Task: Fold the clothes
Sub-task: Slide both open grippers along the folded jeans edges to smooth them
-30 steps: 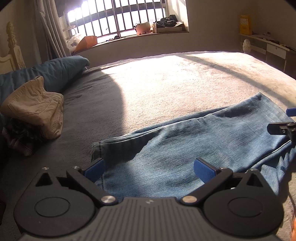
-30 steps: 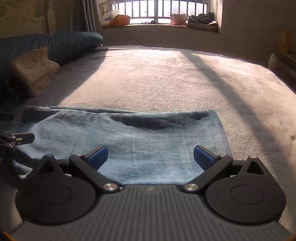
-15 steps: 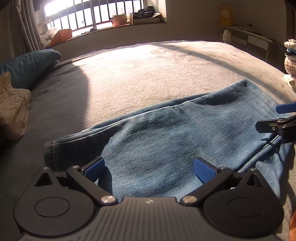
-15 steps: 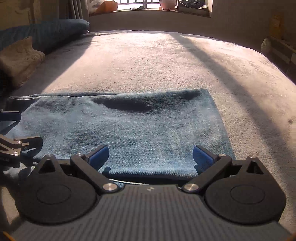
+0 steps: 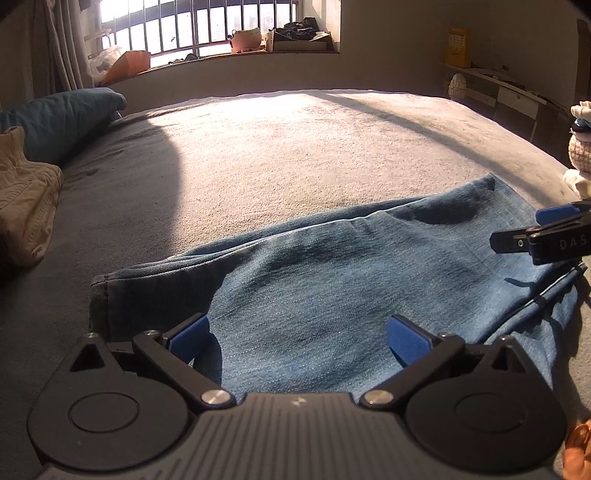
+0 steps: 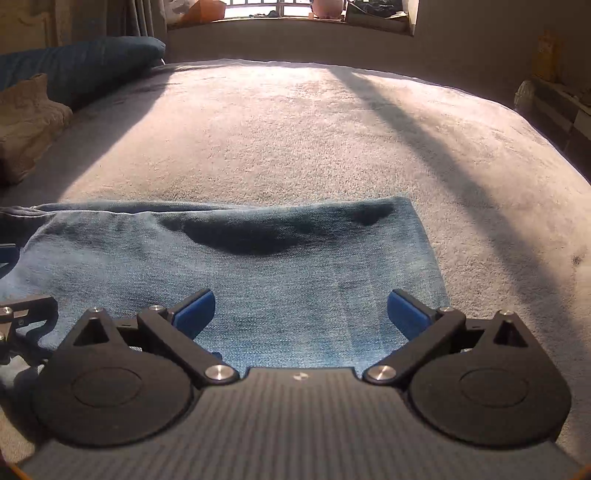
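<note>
- The jeans (image 5: 332, 288) lie flat on the bed (image 5: 295, 155), folded into a wide band near its front edge; everything below is placed relative to them.
- In the left wrist view the jeans' hem end sits at the left, a dark stitched edge, and the far right corner reaches toward the bed's right side.
- Left gripper (image 5: 297, 334): jaws spread wide, blue pads (image 5: 188, 334) apart, nothing between them; it hovers over the near edge of the jeans, toward their left end.
- Right gripper (image 6: 301, 312): jaws likewise wide apart and gripping nothing, over the near edge of the jeans at their right end.
- In the right wrist view the jeans (image 6: 240, 277) end in a straight right side edge, with a dark shadowed dip along their far edge.
- Each gripper shows in the other's view: the right one (image 5: 543, 232) juts in at the right over the jeans, the left one (image 6: 22, 314) at the left edge.
- Whether the pads touch the denim I cannot tell.
- A tan garment (image 5: 26, 199) is heaped well left of the jeans, with a blue pillow (image 5: 62, 122) just behind it.
- Beyond the jeans, past bare bed, is a barred window (image 5: 207, 33) with clutter on its sill.
- A desk (image 5: 506, 92) stands far right of the jeans.
</note>
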`<state>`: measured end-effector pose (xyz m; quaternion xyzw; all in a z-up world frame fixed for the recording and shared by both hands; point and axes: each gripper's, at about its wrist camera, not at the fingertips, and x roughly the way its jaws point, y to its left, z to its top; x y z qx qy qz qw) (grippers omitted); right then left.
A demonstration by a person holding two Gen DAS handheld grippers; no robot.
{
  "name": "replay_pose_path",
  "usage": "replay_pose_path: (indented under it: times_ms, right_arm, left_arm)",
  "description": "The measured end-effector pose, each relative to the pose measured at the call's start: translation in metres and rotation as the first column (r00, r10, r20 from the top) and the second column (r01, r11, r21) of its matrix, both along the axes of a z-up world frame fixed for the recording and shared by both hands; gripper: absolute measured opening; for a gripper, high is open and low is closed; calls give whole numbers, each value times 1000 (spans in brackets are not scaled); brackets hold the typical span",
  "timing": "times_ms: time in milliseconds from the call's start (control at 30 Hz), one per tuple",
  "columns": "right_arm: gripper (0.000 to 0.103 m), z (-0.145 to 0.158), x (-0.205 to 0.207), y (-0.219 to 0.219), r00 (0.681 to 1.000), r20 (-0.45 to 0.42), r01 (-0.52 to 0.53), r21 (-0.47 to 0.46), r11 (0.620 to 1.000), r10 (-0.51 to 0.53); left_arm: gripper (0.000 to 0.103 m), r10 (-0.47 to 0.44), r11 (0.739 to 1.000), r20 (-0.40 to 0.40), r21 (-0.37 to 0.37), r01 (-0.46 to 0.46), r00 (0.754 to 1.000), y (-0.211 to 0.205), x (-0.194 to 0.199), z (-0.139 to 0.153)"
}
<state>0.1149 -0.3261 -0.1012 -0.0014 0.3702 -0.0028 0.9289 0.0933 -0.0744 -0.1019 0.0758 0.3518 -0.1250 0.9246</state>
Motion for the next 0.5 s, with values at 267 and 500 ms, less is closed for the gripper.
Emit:
replay_pose_path:
  times_ms: [267, 500]
  right_arm:
    - [100, -6, 32, -2, 999, 37, 27, -20, 999, -26]
    - [100, -22, 41, 5, 999, -10, 29, -70, 997, -30]
  left_arm:
    - [103, -15, 999, -60, -31, 13, 998, -8, 28, 3]
    - [103, 51, 998, -161, -34, -57, 986, -6, 45, -4]
